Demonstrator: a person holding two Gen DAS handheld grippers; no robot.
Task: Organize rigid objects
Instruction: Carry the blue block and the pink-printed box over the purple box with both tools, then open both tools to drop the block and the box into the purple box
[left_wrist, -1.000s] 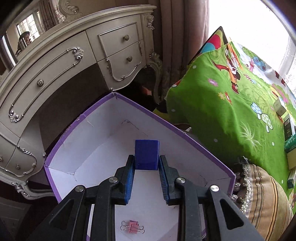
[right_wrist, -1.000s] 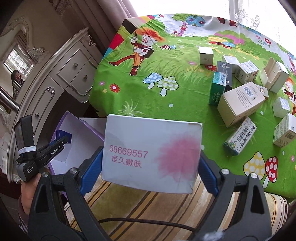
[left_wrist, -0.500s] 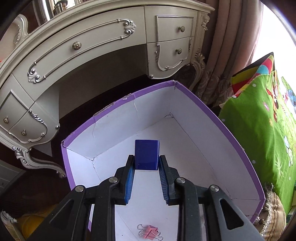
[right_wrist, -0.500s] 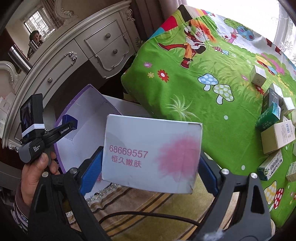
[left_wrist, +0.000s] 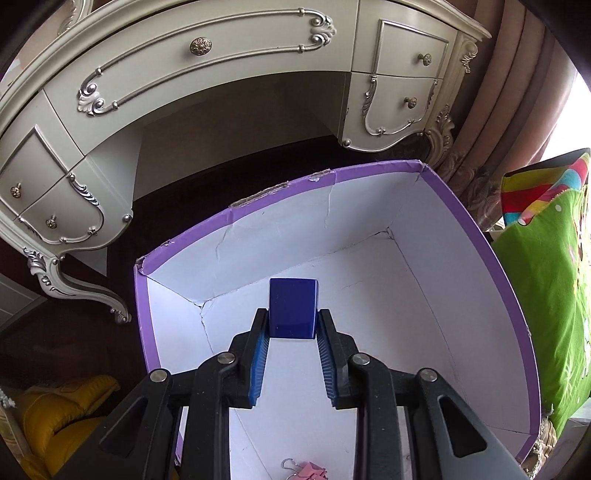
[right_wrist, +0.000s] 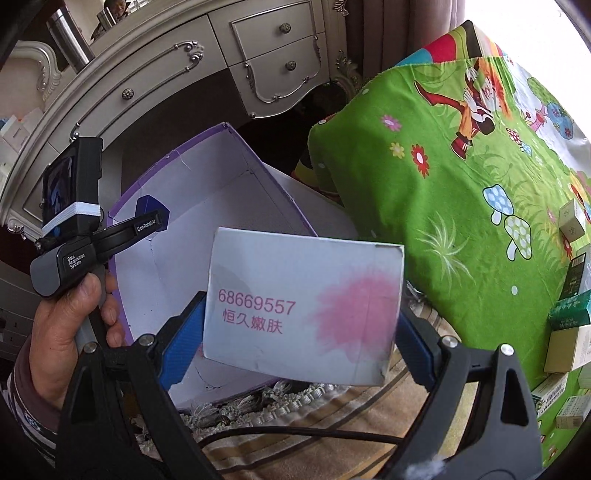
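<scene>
Left gripper (left_wrist: 292, 328) had its jaws clamped on the blue block (left_wrist: 292, 308) above the purple bin (left_wrist: 491, 254); lowering before release seemed wise; right gripper (right_wrist: 301, 332) gripped the white carton (right_wrist: 303, 308)

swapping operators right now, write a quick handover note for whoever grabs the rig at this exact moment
Left gripper: shut on the small blue box, held over the open purple-rimmed bin.
Right gripper: shut on the white box with the pink print, held in the air beside the bin.
Done: only a pink binder clip lies in the bin.
Left: release both boxes into the bin, then fetch the remaining boxes from the green cloth.
</scene>
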